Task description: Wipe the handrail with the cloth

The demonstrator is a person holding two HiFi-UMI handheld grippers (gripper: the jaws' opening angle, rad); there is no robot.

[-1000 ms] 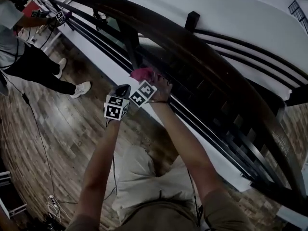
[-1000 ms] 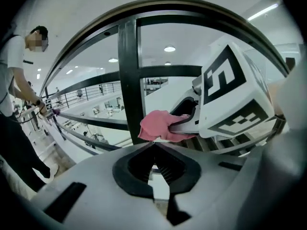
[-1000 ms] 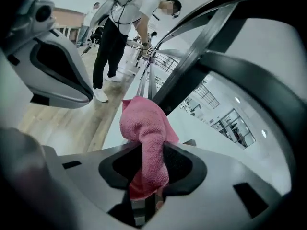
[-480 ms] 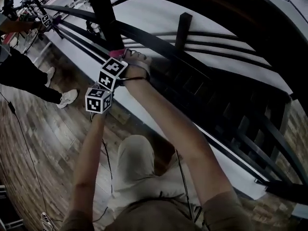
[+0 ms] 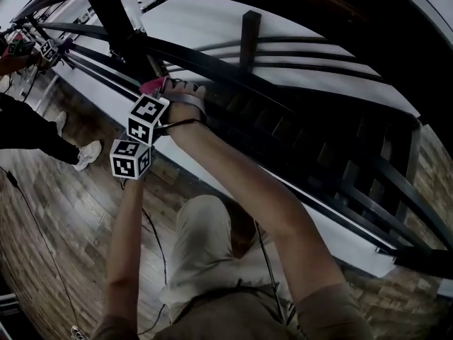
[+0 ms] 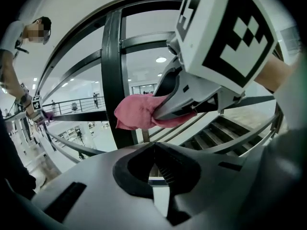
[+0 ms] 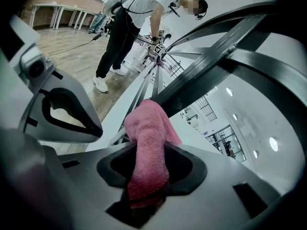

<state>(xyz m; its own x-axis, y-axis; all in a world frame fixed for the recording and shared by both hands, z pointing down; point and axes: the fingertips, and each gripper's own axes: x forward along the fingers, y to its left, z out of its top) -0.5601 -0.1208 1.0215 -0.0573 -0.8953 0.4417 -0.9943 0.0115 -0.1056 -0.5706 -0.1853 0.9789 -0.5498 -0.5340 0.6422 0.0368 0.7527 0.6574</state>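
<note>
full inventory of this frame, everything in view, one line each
cloth: one, pink, in the right tool, up by the post
handrail: one, dark brown, curving across the top of the head view
post: one, black, upright, beside the cloth
bars: several, black, below the handrail
stairs: one flight, grey, beyond the railing
ledge: one, white, along the railing's foot
floor: one, brown wood planks, under the person
other person: one, white top, dark trousers, farther along the railing
left tool: one, grey, jaws together, empty
right tool: one, grey, shut on the cloth
arms: two, bare, reaching to the railing
</note>
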